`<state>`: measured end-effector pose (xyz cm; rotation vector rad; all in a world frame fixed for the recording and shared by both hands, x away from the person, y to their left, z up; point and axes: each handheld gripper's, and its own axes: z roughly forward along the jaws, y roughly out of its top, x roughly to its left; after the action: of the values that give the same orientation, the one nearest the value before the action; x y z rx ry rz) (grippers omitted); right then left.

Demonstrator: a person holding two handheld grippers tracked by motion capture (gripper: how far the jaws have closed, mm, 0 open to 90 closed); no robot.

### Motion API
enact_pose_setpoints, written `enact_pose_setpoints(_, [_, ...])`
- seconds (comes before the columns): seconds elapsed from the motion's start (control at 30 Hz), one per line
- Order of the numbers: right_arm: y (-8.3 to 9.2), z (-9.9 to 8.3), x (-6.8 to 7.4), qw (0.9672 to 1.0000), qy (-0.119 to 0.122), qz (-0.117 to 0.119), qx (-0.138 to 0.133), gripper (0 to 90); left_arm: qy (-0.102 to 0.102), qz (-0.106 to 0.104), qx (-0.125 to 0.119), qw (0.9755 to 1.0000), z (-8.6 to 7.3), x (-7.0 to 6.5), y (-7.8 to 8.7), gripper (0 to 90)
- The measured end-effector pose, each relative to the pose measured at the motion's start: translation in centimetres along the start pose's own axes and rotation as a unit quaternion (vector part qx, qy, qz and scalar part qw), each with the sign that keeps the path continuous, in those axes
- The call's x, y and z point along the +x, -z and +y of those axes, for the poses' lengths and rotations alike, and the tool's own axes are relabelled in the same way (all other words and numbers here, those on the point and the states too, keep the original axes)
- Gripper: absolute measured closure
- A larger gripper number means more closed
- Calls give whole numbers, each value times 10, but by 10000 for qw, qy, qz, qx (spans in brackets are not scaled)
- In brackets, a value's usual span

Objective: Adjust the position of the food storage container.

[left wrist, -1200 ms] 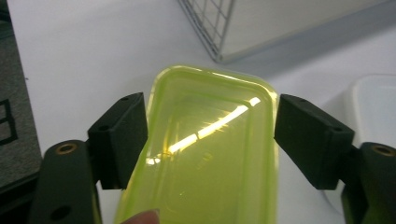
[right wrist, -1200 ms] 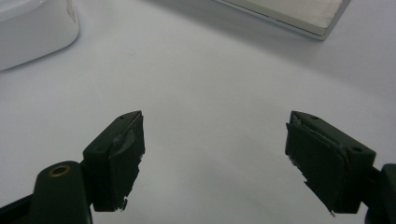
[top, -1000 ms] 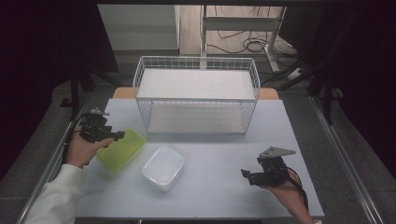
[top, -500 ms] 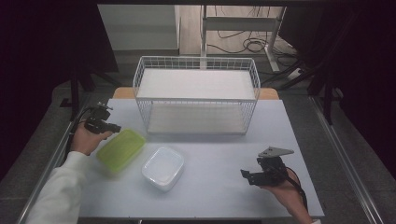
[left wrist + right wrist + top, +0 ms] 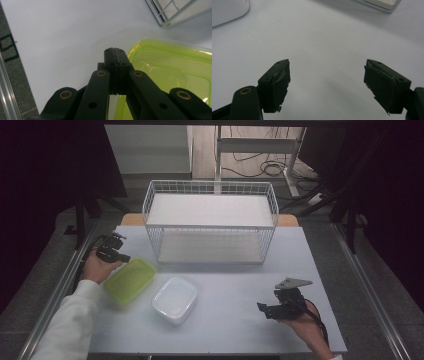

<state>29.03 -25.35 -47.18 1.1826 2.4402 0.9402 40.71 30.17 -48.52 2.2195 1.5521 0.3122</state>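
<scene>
While the left gripper sits pressed together beside the green container, the right gripper rests spread.

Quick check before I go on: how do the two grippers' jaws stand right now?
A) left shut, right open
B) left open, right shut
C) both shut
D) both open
A: in the left gripper view the left gripper has its jaws pressed together with nothing between them, beside the green container; in the right gripper view the right gripper has its jaws wide apart over the bare table.
</scene>
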Motion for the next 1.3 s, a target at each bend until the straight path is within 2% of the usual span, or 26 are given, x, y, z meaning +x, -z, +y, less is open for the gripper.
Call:
enact_pose_setpoints(0.2, [-3,0,1,10000,27,18,52,213,-179,-193,-55,9996,1,-12,0,900])
enact_pose_setpoints(0.4, [-4,1,1,9999,60,42,80,213,-286,-306,-92,9991,2,-25,-2,899])
enact_pose_setpoints(0.5, [-5,0,2,9999,46,54,111,213,-356,-298,-121,9988,2,-29,-3,900])
enact_pose_setpoints(0.6, [-5,0,1,9999,55,53,109,213,-328,-190,-214,9991,0,-26,4,900])
enact_pose_setpoints(0.63, [-5,0,0,9999,58,54,105,213,-328,-190,-214,9991,0,-26,4,900])
enact_pose_setpoints(0.7, [-5,0,0,9999,51,53,95,213,-273,-238,-362,9987,-5,-23,15,900])
enact_pose_setpoints(0.73, [-4,0,1,9999,44,56,83,213,-270,-268,-425,9984,-8,-21,22,900])
enact_pose_setpoints(0.77, [-3,0,0,9999,58,61,74,213,-308,-323,-535,9976,-19,-21,36,900])
enact_pose_setpoints(0.8, [-3,0,1,9999,54,72,68,213,-308,-323,-535,9976,-19,-21,36,900])
enact_pose_setpoints(0.83, [-3,1,1,9999,38,71,67,213,-352,-395,-602,9968,-34,-23,48,900])
enact_pose_setpoints(0.87, [-2,1,1,9999,42,69,69,213,-395,-424,-622,9964,-42,-25,53,900])
enact_pose_setpoints(0.9, [-2,1,2,9999,42,70,67,213,-395,-424,-622,9964,-42,-25,53,900])
enact_pose_setpoints(0.97, [-2,1,2,9999,45,68,62,213,-462,-488,-641,9957,-58,-30,62,900])
enact_pose_setpoints(1.0, [-2,2,3,9999,22,81,63,213,-526,-573,-629,9950,-74,-37,67,900])
enact_pose_setpoints(1.03, [-1,2,3,9999,0,94,75,213,-526,-573,-629,9950,-74,-37,67,900])
enact_pose_setpoints(1.07, [-1,2,3,9999,0,94,75,213,-560,-628,-596,9947,-81,-41,68,900])
enact_pose_setpoints(1.17, [-2,5,5,9999,42,119,66,213,-721,-759,-470,9934,-98,-56,68,900])
enact_pose_setpoints(1.3, [-5,7,6,9998,92,156,73,213,-935,-861,-269,9915,-111,-75,60,900])
